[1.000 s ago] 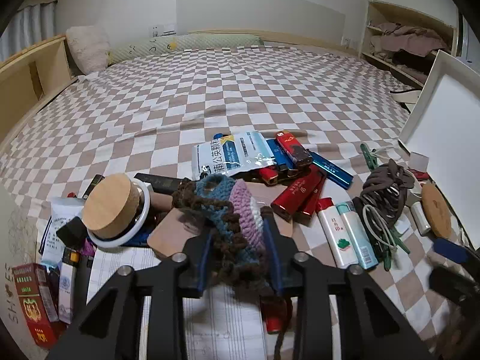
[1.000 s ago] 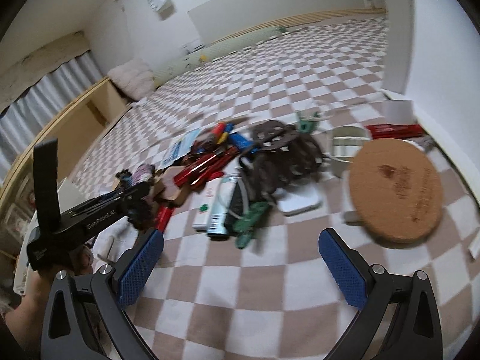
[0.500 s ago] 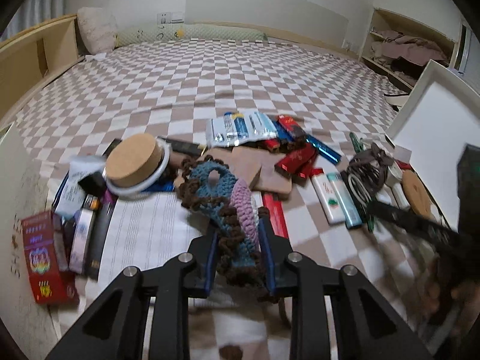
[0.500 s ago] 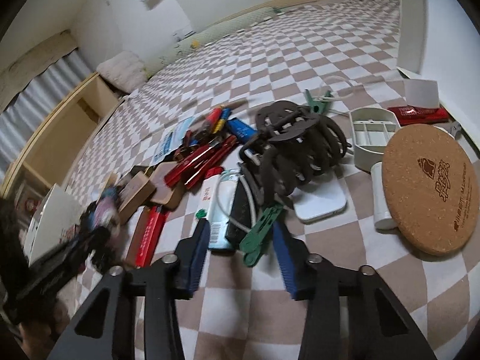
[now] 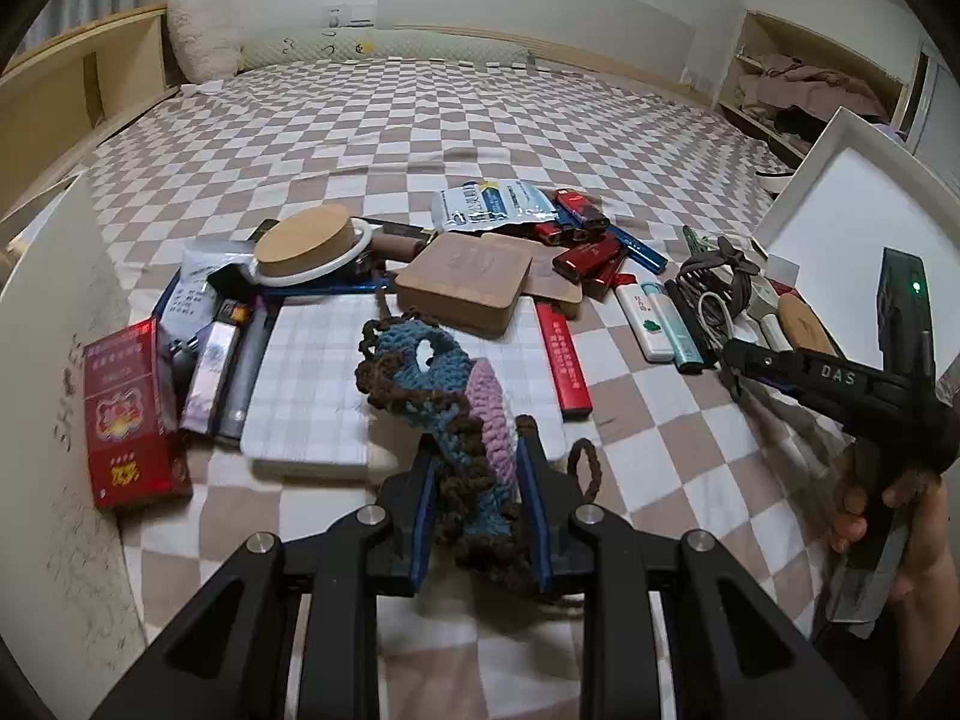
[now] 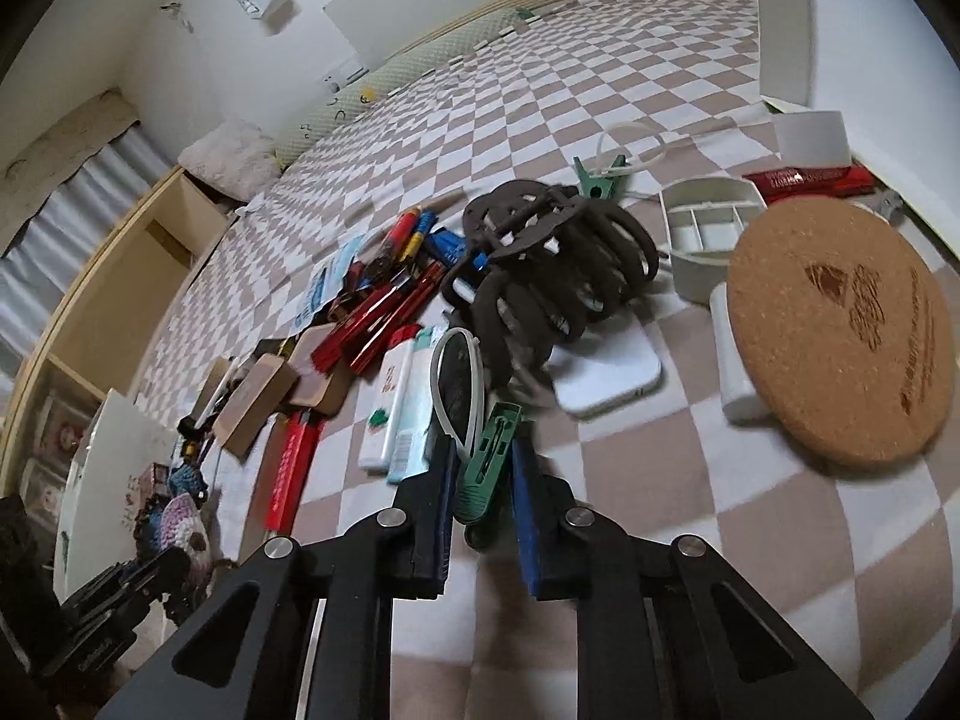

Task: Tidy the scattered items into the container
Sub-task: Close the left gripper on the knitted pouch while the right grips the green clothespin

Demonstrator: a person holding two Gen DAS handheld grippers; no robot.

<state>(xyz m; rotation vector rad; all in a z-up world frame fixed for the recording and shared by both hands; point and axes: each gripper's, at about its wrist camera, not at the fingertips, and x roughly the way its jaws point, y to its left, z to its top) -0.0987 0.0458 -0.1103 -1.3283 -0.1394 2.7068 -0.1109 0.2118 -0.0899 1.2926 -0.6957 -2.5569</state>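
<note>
My left gripper (image 5: 477, 465) is shut on a crocheted piece (image 5: 432, 372) of blue, purple and brown yarn, held up above a white checked pad (image 5: 312, 372) on the bed. The right gripper (image 6: 483, 465) is shut on a green plastic clip (image 6: 492, 450) that lies at the near edge of the pile, its pads pressing both sides. In the left wrist view the right gripper (image 5: 735, 357) shows at the right, held by a hand. A white box wall (image 5: 54, 312) stands at the far left, and another white panel (image 5: 840, 198) at the right.
Scattered on the checked bedspread: a red pack (image 5: 129, 414), a wooden lid (image 5: 303, 246), a square wooden box (image 5: 465, 282), red lighters (image 5: 585, 255), a brown hair claw (image 6: 540, 276), a cork mat (image 6: 840, 330), a small white divided tray (image 6: 708, 234). Shelves flank the bed.
The right gripper went from wide open to shut on the green clip. My left gripper drew back from the pile with the crocheted piece, uncovering the square wooden box.
</note>
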